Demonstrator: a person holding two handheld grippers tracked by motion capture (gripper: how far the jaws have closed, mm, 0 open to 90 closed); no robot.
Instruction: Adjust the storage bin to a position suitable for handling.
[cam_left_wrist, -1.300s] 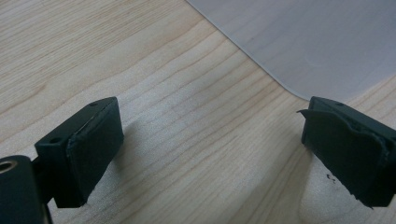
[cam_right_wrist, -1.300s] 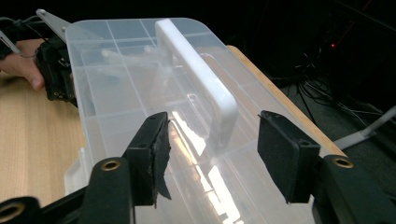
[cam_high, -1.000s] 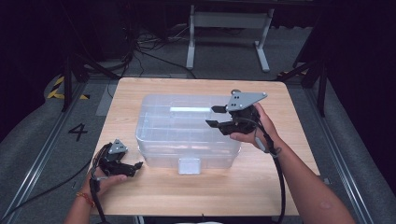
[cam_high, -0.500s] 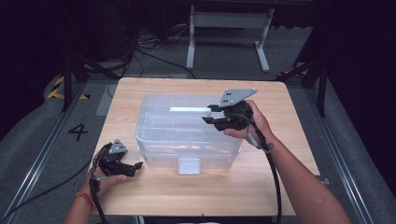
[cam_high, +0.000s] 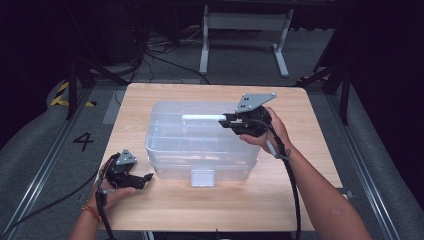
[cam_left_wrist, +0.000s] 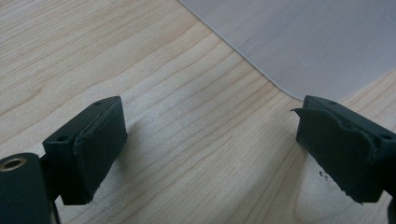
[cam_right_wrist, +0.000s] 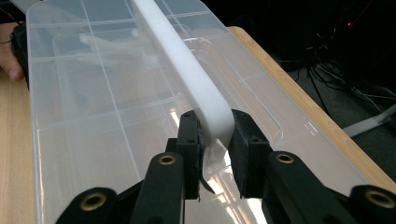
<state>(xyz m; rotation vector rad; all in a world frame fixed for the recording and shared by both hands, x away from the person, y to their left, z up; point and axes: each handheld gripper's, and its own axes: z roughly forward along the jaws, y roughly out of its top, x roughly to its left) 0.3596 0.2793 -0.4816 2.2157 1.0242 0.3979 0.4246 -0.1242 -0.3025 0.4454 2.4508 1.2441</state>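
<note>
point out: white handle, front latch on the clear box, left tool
white handle (cam_right_wrist: 187, 70): right gripper view, mid-length of the bar, ahead of the closed jaws.
front latch (cam_high: 202, 177): high view, middle of the clip on the clear box's near wall.
left tool (cam_left_wrist: 210, 140): left gripper view, gap midway between its open fingertips.

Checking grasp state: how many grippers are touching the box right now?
1. Right gripper clamps the white handle on the clear storage box; left gripper rests open on the table beside it.

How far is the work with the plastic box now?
Done: the right gripper is shut on the white handle atop the clear box. In hand: that grip. Left: probably lifting; the box rests on the table, and the left gripper waits open beside it.
</note>
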